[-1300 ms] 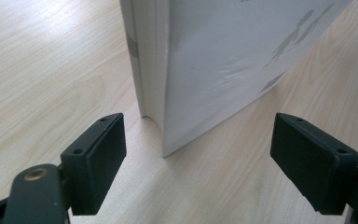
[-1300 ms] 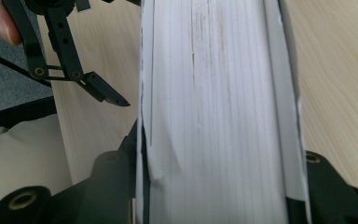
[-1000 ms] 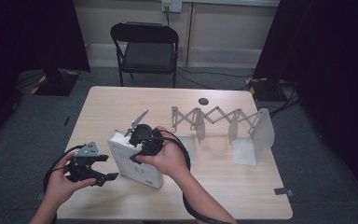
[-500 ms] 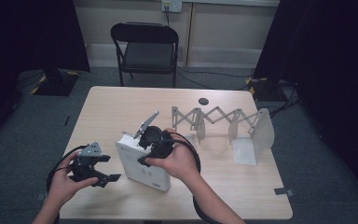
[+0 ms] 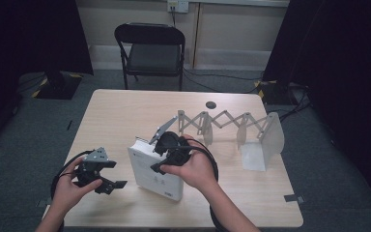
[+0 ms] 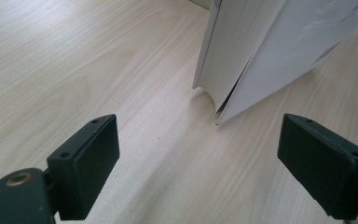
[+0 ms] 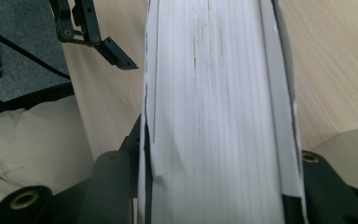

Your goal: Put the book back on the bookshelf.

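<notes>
Wooden table (image 5: 125, 121) | right gripper (image 5: 166, 153) jaws clamp white book (image 5: 157, 176) | left gripper (image 5: 107, 178) jaws wide, just opened, nothing between.

An expanding accordion rack (image 5: 222, 122) is standing on the wooden table (image 5: 125, 116); a black folding chair (image 5: 149, 48) is sitting behind.

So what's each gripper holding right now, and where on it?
The right gripper clamps the white book across its thickness at the upper page edge; the left gripper is open, holding nothing.
</notes>
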Action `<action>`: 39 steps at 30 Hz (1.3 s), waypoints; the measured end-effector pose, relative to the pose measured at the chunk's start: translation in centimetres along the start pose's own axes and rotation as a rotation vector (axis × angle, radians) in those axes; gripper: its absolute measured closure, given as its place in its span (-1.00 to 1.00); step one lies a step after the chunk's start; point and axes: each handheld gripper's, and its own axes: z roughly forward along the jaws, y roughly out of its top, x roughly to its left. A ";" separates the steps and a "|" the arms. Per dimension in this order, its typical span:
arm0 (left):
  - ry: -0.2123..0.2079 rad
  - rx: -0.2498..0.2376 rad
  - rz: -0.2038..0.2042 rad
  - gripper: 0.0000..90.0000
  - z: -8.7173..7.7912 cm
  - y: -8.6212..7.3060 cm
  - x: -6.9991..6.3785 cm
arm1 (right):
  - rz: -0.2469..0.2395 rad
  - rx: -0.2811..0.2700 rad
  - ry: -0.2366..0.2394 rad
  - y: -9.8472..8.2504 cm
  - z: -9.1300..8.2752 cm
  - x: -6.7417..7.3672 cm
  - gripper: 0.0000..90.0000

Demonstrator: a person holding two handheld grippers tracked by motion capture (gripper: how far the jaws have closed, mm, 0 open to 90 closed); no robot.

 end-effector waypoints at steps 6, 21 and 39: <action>-0.001 0.002 0.006 -0.72 0.4 0.3 -0.1 | 0.013 -0.011 -0.010 -0.9 -0.9 -0.3 0.17; 0.001 0.008 0.012 -0.69 0.8 0.4 -0.2 | 0.001 -0.022 -0.023 -2.8 -0.4 -0.8 0.16; 0.004 0.022 0.024 -0.67 1.0 0.3 -0.4 | -0.002 0.114 -0.025 -1.5 0.0 -0.6 0.17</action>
